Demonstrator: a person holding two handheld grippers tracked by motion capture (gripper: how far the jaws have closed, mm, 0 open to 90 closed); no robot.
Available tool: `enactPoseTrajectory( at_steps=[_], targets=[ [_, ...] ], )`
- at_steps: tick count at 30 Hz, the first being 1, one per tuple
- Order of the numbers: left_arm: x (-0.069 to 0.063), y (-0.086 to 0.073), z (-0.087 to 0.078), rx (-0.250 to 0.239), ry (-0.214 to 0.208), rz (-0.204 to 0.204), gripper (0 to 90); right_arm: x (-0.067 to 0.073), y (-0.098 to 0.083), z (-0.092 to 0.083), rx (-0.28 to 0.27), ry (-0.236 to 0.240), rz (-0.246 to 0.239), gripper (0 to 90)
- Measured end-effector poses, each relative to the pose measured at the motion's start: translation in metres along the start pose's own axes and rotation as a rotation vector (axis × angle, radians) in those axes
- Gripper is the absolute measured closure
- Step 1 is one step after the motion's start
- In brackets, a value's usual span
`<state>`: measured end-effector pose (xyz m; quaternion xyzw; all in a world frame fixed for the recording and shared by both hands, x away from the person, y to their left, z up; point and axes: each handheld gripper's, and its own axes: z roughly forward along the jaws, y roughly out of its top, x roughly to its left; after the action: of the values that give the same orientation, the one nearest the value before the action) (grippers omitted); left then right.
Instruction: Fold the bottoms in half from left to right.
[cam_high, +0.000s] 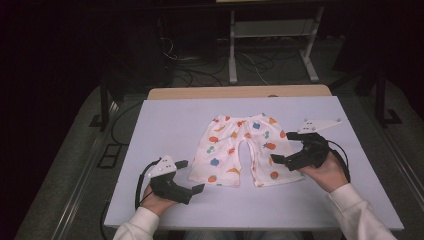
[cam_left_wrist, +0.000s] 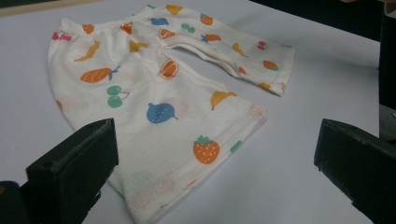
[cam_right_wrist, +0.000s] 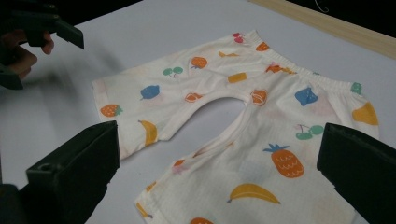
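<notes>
Fruit-print shorts (cam_high: 240, 150) laid flat at frame centre on white tabletop (cam_high: 165, 120) | left gripper (cam_high: 192, 176) lower left, fingers wide apart, nothing held | right gripper (cam_high: 280, 154) at right leg hem, fingers spread, nothing held

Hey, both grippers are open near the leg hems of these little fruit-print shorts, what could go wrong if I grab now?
The shorts lie flat on the table, so the left gripper might pinch only the top layer at the hem, or scrape the table. The right gripper could bunch its leg and wrinkle the cloth.
</notes>
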<state>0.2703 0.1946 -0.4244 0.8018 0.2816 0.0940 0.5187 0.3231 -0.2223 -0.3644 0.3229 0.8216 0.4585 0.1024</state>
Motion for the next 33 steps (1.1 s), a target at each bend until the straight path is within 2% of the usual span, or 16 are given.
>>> enactPoseTrajectory(
  at_steps=[20,26,33],
  targets=[
    [0.000,0.000,0.001,0.002,-0.006,0.003,0.0,-0.010,0.032,0.026,0.005,0.036,-0.013,0.0],
    [-0.002,0.001,0.001,-0.005,-0.004,0.015,0.0,-0.013,0.039,0.035,0.009,0.031,-0.011,0.0],
    [-0.001,0.000,0.001,0.001,-0.009,0.010,0.0,-0.015,0.051,0.046,0.026,0.033,-0.022,0.0]
  ],
)
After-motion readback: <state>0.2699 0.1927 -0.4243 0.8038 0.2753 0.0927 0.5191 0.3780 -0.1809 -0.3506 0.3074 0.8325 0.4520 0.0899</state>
